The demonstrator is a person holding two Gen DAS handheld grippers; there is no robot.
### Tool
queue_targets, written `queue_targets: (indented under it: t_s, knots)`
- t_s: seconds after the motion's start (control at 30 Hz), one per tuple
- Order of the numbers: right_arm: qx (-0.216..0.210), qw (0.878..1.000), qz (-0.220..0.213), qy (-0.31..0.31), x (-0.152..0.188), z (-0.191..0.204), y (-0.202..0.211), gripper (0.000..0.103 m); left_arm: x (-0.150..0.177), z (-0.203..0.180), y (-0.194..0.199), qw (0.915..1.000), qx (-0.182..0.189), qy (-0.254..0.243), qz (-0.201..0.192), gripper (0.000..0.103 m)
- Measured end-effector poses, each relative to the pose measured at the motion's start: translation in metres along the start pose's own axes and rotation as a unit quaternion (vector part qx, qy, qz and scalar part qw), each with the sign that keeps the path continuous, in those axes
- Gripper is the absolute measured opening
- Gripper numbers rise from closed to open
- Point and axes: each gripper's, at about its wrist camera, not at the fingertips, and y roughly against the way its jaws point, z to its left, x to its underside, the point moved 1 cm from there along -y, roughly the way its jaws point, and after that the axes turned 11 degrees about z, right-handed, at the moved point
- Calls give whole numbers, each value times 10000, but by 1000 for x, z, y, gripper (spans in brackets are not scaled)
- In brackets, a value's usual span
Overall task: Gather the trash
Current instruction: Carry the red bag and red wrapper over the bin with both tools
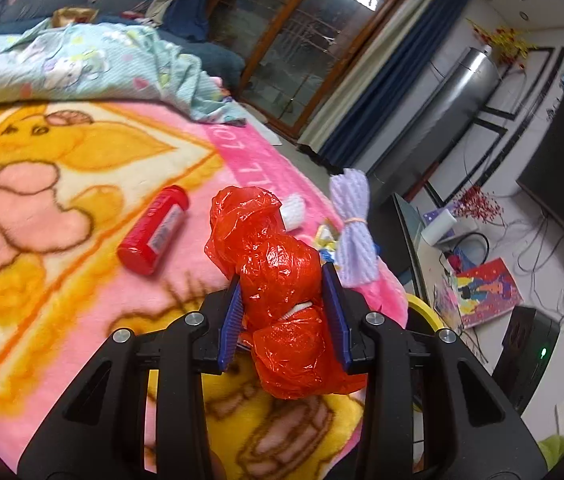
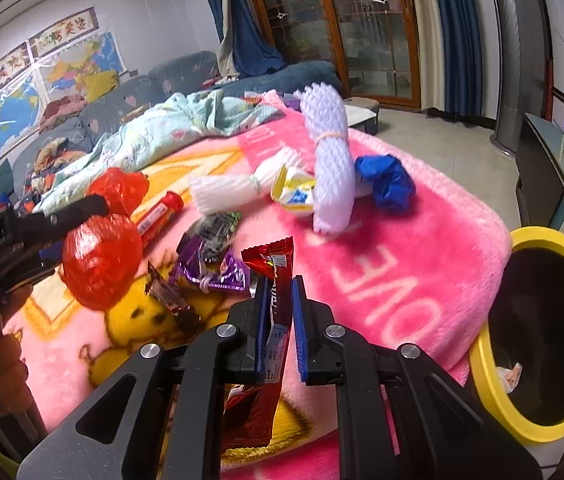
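Observation:
My left gripper (image 1: 282, 276) is shut on a crumpled red plastic bag (image 1: 265, 248), held just above the pink cartoon blanket (image 1: 61, 280). In the right wrist view the same bag (image 2: 99, 264) hangs at the left from the left gripper's black fingers (image 2: 81, 208). My right gripper (image 2: 280, 284) is shut on a red snack wrapper (image 2: 271, 256), which stands up between the blue pads and hangs down below them. A black bin with a yellow rim (image 2: 494, 360) stands off the blanket's right edge; a scrap lies inside it.
On the blanket lie a red bottle (image 2: 159, 212), purple wrappers (image 2: 209, 256), a dark wrapper (image 2: 169, 296), two white foam nets (image 2: 330, 160), a crumpled yellow-white carton (image 2: 294, 192) and a blue bag (image 2: 386, 184). A bunched teal quilt (image 2: 169, 128) lies behind; a sofa stands beyond it.

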Motion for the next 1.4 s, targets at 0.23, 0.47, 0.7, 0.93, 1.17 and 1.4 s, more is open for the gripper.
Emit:
queue_targets:
  t_s: [0.23, 0.47, 0.7, 0.93, 1.17, 1.4]
  knots:
    - [47, 9997, -202, -105, -11, -14, 15, 12, 5, -26, -3, 9994, 32, -330, 24, 30]
    - [105, 9987, -419, -262, -20, -33, 31, 12, 6, -49, -6, 9980, 72, -624, 20, 30]
    - [174, 9971, -623, -402, -27, -51, 49, 12, 11, -72, -14, 9956, 141, -922, 87, 30]
    - [276, 9947, -773, -617, -30, -77, 67, 12, 14, -95, -24, 9921, 222, -1227, 149, 30]
    - [383, 9917, -892, -846, -31, -103, 82, 12, 18, -115, -32, 9880, 318, -1494, 216, 30]
    - [509, 9882, -992, -1046, -30, -125, 93, 12, 22, -137, -41, 9835, 439, -1733, 271, 30]
